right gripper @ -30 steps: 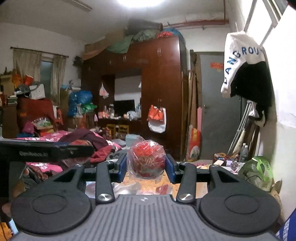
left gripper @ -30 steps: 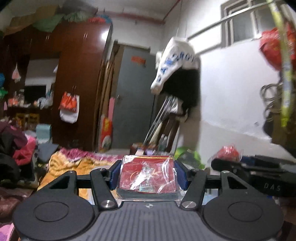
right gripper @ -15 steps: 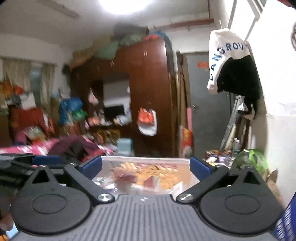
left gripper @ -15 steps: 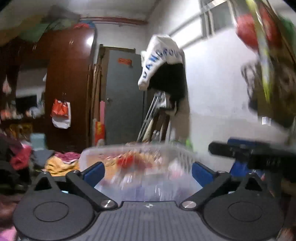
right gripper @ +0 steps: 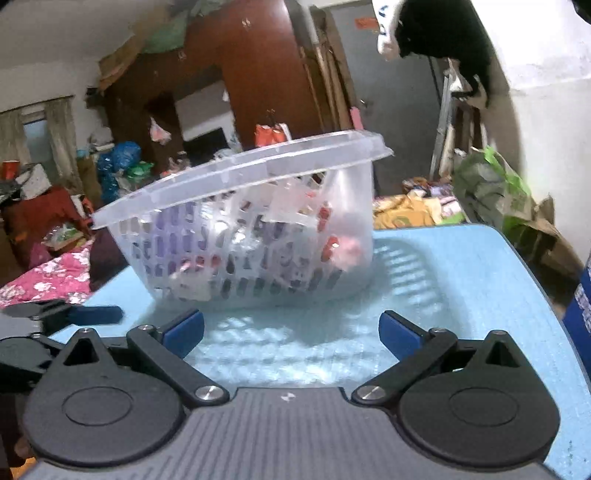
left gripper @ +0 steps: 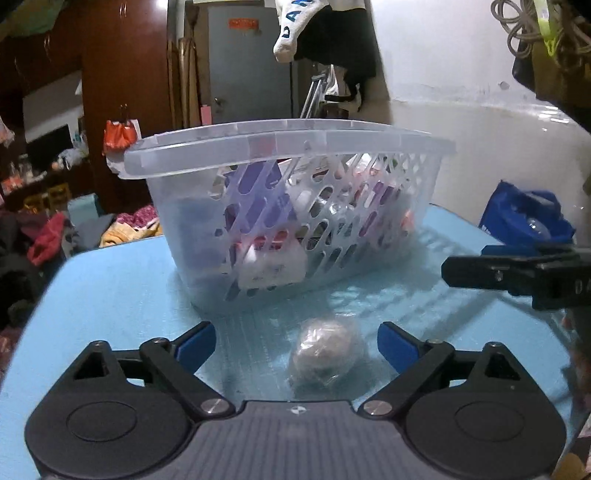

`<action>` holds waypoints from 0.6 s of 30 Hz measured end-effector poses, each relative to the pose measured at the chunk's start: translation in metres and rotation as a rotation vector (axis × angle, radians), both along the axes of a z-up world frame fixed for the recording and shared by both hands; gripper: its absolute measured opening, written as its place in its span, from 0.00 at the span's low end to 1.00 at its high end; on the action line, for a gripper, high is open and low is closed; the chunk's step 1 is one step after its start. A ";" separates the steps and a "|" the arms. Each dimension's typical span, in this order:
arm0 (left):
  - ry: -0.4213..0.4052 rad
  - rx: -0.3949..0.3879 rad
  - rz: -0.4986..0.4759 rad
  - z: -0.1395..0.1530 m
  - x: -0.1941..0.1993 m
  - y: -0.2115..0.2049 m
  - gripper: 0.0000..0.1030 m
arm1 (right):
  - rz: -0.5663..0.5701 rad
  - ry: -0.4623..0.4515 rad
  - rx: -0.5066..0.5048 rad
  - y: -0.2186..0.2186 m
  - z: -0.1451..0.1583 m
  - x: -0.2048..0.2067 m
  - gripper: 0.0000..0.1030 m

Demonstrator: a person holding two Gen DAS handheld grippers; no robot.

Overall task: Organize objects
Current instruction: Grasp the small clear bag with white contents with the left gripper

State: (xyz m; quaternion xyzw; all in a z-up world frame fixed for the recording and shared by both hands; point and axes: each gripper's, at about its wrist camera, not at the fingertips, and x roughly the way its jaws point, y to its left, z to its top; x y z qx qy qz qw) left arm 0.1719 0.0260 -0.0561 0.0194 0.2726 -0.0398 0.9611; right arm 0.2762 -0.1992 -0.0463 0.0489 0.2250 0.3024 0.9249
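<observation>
A cluttered home bedroom — dark wooden wardrobe, floral bedding, clothes hung by the wall

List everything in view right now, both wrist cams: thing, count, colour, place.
basket: 1, clear plastic with slotted walls, on the table, ahead of both grippers.
basket contents: several, purple, red, white and pink, inside the basket; count cannot be told.
wrapped ball: 1, greyish in clear film, on the table in front of the basket, between the left gripper's open fingers, untouched.
table: 1, light blue top, under it all.
blue bag: 1, blue, past the table's right edge.
wardrobe: 1, dark brown, back of the room.
left gripper: 1, black with blue pads, open.
right gripper: 1, same build, open, nothing between its fingers.
</observation>
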 end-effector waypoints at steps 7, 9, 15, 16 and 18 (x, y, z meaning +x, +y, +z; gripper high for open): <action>0.026 -0.002 0.009 -0.001 0.001 -0.001 0.74 | -0.063 -0.043 0.028 -0.008 -0.005 -0.013 1.00; 0.023 0.010 0.018 -0.001 0.002 -0.003 0.68 | -0.079 -0.084 0.016 -0.006 -0.003 -0.019 1.00; 0.015 0.011 -0.007 -0.002 0.003 -0.005 0.45 | -0.089 -0.091 0.021 -0.007 -0.002 -0.019 1.00; 0.012 0.004 -0.001 -0.002 0.002 -0.004 0.45 | -0.088 -0.092 0.021 -0.007 -0.002 -0.019 1.00; 0.003 -0.020 -0.005 -0.002 0.000 0.000 0.45 | -0.083 -0.096 0.020 -0.007 -0.002 -0.019 1.00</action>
